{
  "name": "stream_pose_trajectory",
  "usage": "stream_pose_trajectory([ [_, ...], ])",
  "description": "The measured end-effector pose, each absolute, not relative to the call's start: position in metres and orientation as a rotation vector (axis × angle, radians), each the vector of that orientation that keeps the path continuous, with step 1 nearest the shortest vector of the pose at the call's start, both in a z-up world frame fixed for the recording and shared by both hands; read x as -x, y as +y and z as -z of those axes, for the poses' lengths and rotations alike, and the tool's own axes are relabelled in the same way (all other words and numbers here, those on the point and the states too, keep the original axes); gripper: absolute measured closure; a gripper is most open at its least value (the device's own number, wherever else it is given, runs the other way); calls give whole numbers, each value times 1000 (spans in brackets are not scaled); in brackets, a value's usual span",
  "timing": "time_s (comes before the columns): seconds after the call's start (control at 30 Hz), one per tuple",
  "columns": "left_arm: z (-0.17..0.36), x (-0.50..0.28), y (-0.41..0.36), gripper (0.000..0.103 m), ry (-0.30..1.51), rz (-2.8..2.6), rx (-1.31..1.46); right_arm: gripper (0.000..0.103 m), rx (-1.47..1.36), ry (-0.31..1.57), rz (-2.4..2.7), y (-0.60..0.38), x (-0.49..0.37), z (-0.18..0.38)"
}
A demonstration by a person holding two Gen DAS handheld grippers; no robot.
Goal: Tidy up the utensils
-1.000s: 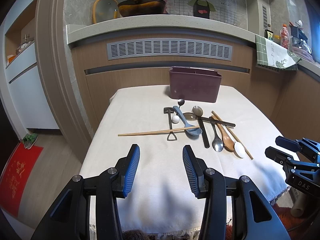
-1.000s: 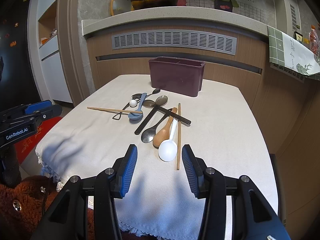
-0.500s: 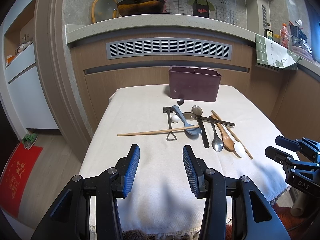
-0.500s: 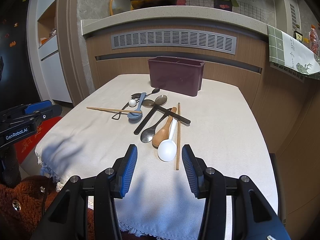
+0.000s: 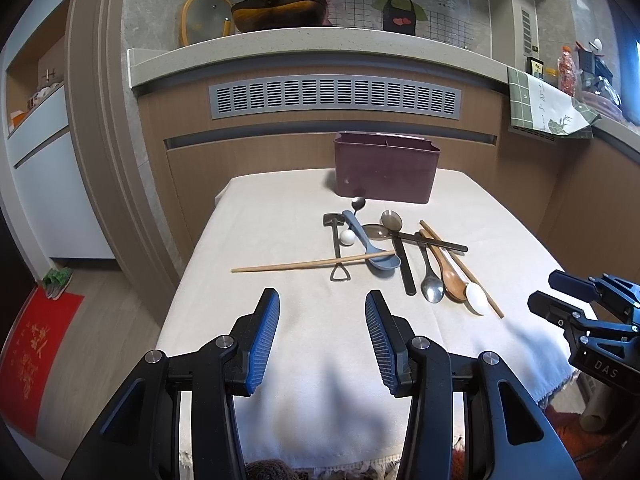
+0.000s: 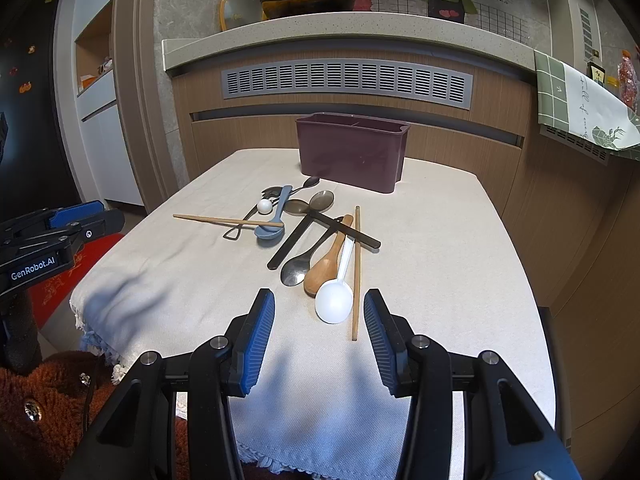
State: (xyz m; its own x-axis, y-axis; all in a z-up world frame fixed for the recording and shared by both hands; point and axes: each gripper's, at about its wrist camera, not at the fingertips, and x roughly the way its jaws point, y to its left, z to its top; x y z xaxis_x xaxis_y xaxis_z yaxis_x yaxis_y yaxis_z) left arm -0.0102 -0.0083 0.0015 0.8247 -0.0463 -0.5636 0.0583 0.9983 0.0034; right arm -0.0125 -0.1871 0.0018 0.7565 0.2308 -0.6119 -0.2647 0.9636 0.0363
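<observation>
A pile of utensils lies mid-table: a white spoon (image 6: 334, 304), a wooden spoon (image 6: 326, 266), a steel spoon (image 6: 296, 270), a blue spoon (image 6: 272, 228), black-handled pieces and two wooden chopsticks (image 6: 356, 272) (image 5: 312, 263). Behind them stands a maroon divided caddy (image 6: 352, 152) (image 5: 386, 168). My right gripper (image 6: 319, 336) is open just short of the white spoon, nothing between its fingers. My left gripper (image 5: 322, 340) is open over the near cloth, in front of the long chopstick. Each gripper shows in the other's view, at the edge.
The table carries a cream cloth (image 6: 432, 248) with fringed near edge. A wooden counter wall with a vent (image 5: 334, 98) rises behind the caddy. A red mat (image 5: 28, 360) lies on the floor at left. A brown fuzzy sleeve (image 6: 40, 412) is at lower left.
The right gripper has crept slightly forward toward the white spoon. The left gripper and the utensils have not visibly moved.
</observation>
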Motion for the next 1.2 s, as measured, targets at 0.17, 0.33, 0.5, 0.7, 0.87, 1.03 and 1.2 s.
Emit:
stream_pose_trajectory([
  [0.17, 0, 3, -4, 57, 621, 95, -3, 59, 55, 665, -275, -187, 12, -1],
  [0.33, 0, -15, 2, 57, 632, 191, 19, 59, 51, 689, -306, -188, 8, 2],
  [0.5, 1, -40, 7, 57, 587, 219, 16, 60, 32, 729, -331, -193, -7, 5],
  [0.7, 19, -89, 21, 57, 665, 222, 51, 60, -4, 818, -287, -207, -43, 15],
  [0.87, 44, -119, 26, 57, 768, 229, 53, 60, 45, 844, -248, -210, -69, 22],
  [1.03, 58, -135, 25, 57, 781, 243, 96, 60, 71, 866, -234, -211, -101, 26],
  [1.2, 67, -149, 24, 57, 817, 206, 115, 60, 61, 883, -267, -202, -131, 28],
])
